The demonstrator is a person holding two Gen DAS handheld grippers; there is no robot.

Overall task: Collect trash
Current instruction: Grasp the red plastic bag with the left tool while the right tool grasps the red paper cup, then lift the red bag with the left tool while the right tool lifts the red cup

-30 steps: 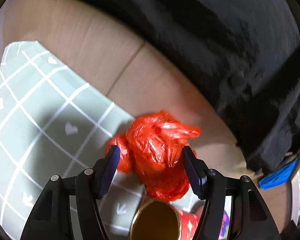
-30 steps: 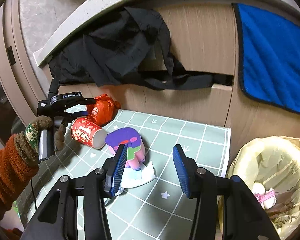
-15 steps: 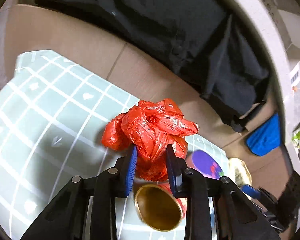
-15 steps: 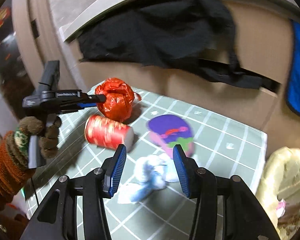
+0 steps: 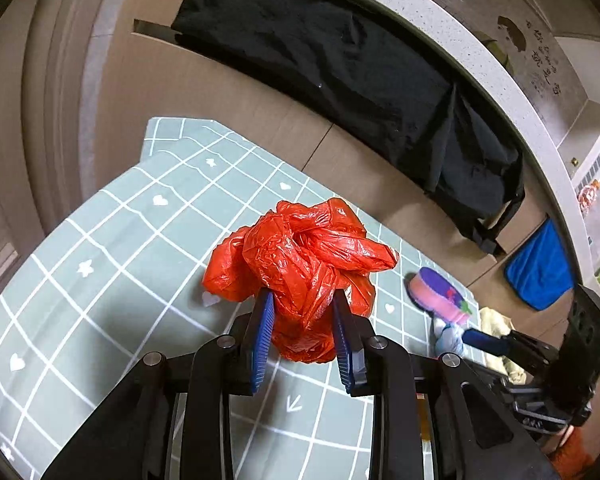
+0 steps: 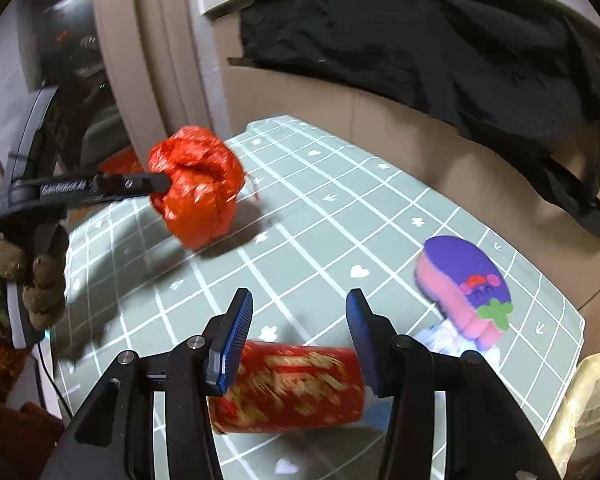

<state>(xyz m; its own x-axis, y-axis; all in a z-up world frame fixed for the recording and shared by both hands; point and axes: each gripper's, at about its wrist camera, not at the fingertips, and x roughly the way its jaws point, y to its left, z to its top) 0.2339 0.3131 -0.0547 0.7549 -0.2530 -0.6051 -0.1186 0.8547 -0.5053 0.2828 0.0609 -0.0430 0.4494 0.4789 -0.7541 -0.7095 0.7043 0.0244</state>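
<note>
1. Beneath both my grippers lies a grey-green mat with a white grid and little hearts, backed by brown cardboard panels with a black cloth draped over them.
2. My left gripper is clamped on a crumpled red plastic bag, which bulges out ahead of the pads and looks lifted off the mat in the right wrist view.
3. My right gripper is spread wide, just above a red paper cup with gold print lying on its side directly below the fingers.
4. Ahead and to the right of it sits a purple-and-pink sponge; further right, the pale yellow bin liner.
5. Risks, as I judge them: slick film could slide from my left pads during carrying; closing the right across the cup may crush it or roll it away.
</note>
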